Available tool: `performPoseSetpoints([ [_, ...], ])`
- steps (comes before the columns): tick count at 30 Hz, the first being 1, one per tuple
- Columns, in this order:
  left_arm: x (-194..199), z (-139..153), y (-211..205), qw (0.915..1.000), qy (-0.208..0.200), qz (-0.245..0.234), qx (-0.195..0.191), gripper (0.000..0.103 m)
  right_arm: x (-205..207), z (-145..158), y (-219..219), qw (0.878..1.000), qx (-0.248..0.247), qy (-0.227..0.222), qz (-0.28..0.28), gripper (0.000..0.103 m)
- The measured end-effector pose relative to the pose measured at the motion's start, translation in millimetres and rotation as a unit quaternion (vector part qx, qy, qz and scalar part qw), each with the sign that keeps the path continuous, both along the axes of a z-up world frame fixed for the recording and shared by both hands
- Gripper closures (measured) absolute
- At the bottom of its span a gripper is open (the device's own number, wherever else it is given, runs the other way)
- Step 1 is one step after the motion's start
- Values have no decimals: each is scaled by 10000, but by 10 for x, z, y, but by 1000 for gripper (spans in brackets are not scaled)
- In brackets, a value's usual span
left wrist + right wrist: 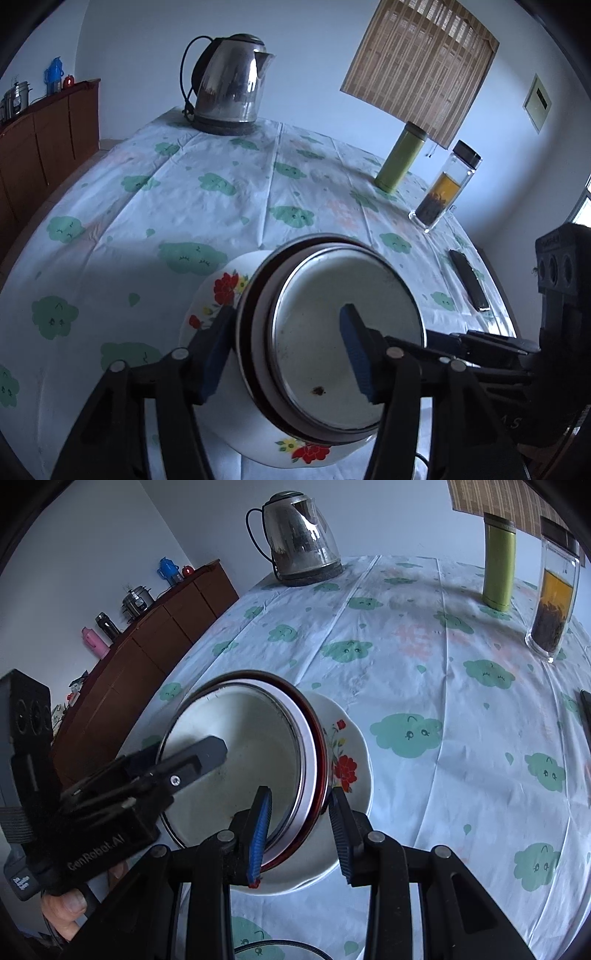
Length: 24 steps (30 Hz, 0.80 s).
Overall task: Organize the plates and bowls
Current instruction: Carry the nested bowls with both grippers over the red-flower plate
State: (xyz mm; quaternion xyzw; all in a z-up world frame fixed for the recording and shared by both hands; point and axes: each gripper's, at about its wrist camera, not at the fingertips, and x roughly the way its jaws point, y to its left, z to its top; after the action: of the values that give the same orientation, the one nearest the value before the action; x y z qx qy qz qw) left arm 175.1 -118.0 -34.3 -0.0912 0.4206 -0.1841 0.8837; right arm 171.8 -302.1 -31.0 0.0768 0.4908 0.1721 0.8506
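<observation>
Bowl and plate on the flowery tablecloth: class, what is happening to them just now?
A person works two hand-held tongs. Both grip the rim of one bowl, which is tipped on its side over a flowered plate on the table. The left tongs pinch one side of the rim, one finger inside the bowl and one outside. The right tongs straddle the opposite side. A kettle, a green flask and a tea bottle stand further back.

A steel kettle (231,83), green flask (400,157) and tea bottle (445,184) stand on the cloud-print tablecloth (221,206).
</observation>
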Motion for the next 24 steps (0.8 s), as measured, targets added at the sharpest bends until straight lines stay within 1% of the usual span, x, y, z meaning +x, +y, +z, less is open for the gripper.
performPoseSetpoints([
  [5, 20, -32, 1, 10000, 23, -19, -19, 47, 15, -18, -11, 9999, 65, -76, -55, 68],
  [8, 40, -69, -15, 9999, 93, -43, 7, 47, 21, -36, -38, 9998, 145, -96, -111, 68],
  [16, 39, -94, -48, 9999, 102, -81, 92, 47, 54, -84, -74, 9994, 229, -142, -220, 68],
  [24, 29, -101, -54, 9998, 84, -104, 118, 46, 107, -87, -56, 9998, 114, -110, -117, 68],
])
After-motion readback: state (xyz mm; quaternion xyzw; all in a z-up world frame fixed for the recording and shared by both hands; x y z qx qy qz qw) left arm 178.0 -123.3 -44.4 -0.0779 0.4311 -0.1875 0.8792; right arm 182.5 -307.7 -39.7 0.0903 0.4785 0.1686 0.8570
